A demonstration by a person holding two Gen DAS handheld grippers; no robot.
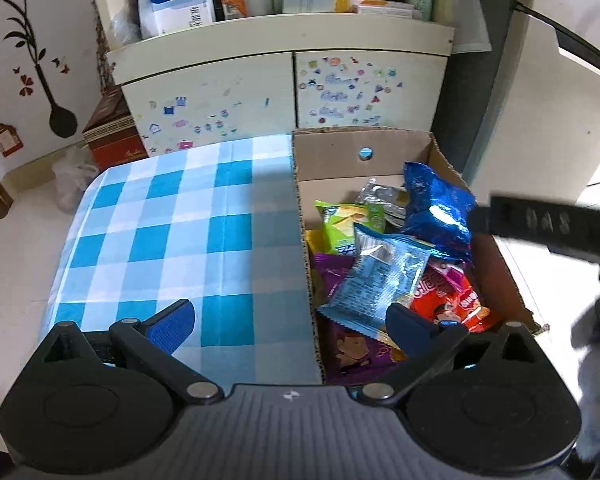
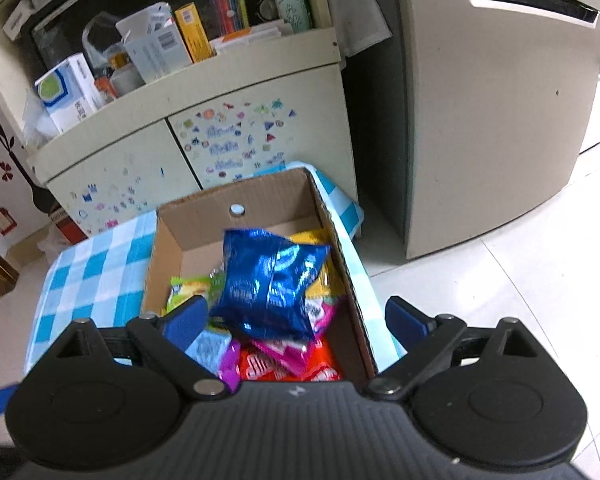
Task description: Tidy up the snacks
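Note:
An open cardboard box (image 1: 302, 216) (image 2: 268, 194) stands on the right part of a blue checked tablecloth (image 1: 172, 220) (image 2: 92, 272) and holds several snack bags. On top of the heap lies a shiny blue bag (image 1: 436, 208) (image 2: 272, 280). My right gripper (image 2: 298, 320) hovers over it, open. The bag lies loose between the fingers, its edge close to the left pad (image 2: 188, 322). My left gripper (image 1: 290, 324) is open and holds nothing. It straddles the box's left wall, above a light blue packet (image 1: 380, 280), a red bag (image 1: 452, 296) and a purple bag (image 1: 356, 352).
A cream cabinet (image 1: 220, 92) (image 2: 132, 168) with stickers and a cluttered shelf stands behind the table. A grey fridge (image 2: 480, 120) stands at the right. A red-brown carton (image 1: 112, 132) sits on the tiled floor at the left. A blurred black bar (image 1: 540, 224) crosses the box's right side.

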